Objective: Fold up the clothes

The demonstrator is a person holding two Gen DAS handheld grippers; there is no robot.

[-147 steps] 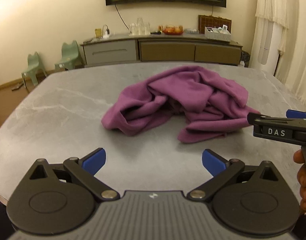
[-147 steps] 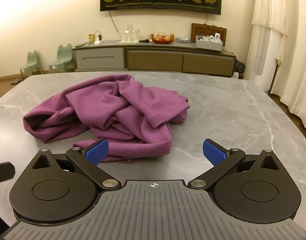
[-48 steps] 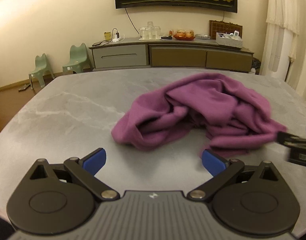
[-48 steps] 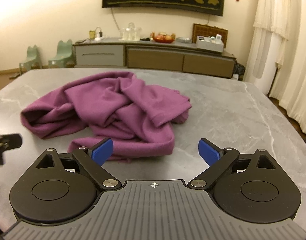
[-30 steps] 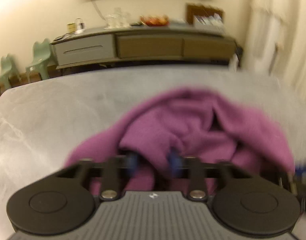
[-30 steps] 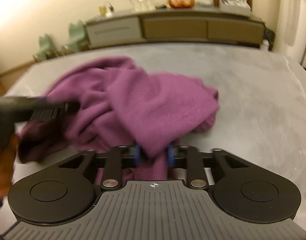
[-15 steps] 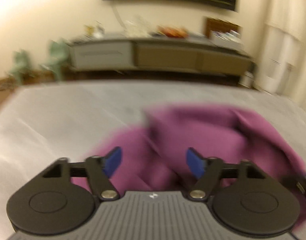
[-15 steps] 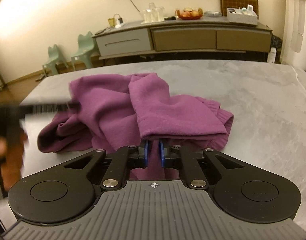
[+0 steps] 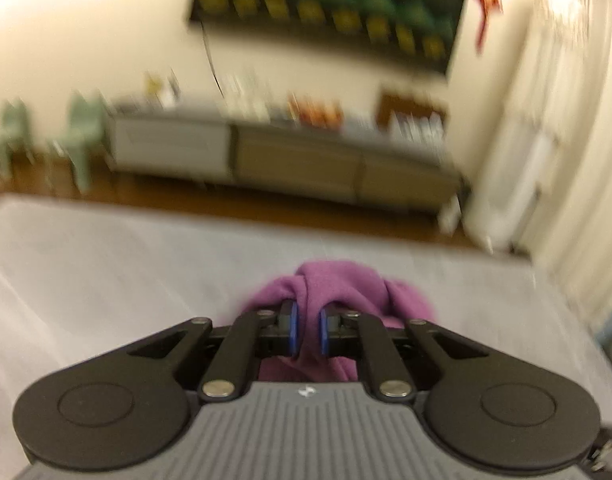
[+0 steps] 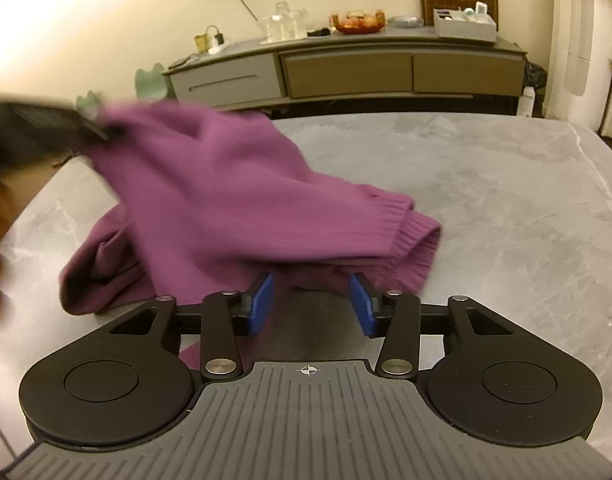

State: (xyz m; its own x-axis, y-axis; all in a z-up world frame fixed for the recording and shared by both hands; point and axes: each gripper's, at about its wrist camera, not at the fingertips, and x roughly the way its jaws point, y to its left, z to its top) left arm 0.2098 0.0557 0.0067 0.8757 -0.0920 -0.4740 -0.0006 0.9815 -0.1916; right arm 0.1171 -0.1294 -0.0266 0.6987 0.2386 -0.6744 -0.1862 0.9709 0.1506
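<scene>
A purple knitted sweater (image 10: 226, 192) lies crumpled on the grey marble table (image 10: 505, 208), its ribbed cuff (image 10: 413, 236) towards the right. My left gripper (image 9: 306, 328) is closing, and its blue pads pinch a fold of the sweater (image 9: 345, 280). In the right wrist view the left gripper (image 10: 46, 128) shows blurred at the upper left, holding one end of the sweater up off the table. My right gripper (image 10: 311, 306) is opening. Its pads stand apart just in front of the sweater's near edge, with bare table between them.
A long sideboard (image 10: 345, 68) with glasses and a fruit bowl stands against the far wall. Small green chairs (image 10: 150, 80) stand to its left and pale curtains (image 10: 585, 20) hang on the right. The table's far edge (image 9: 266, 232) runs beyond the sweater.
My left gripper opened, then shut on a fold of the sweater and rose with it. My right gripper let go of the fold it pinched and its pads spread apart.
</scene>
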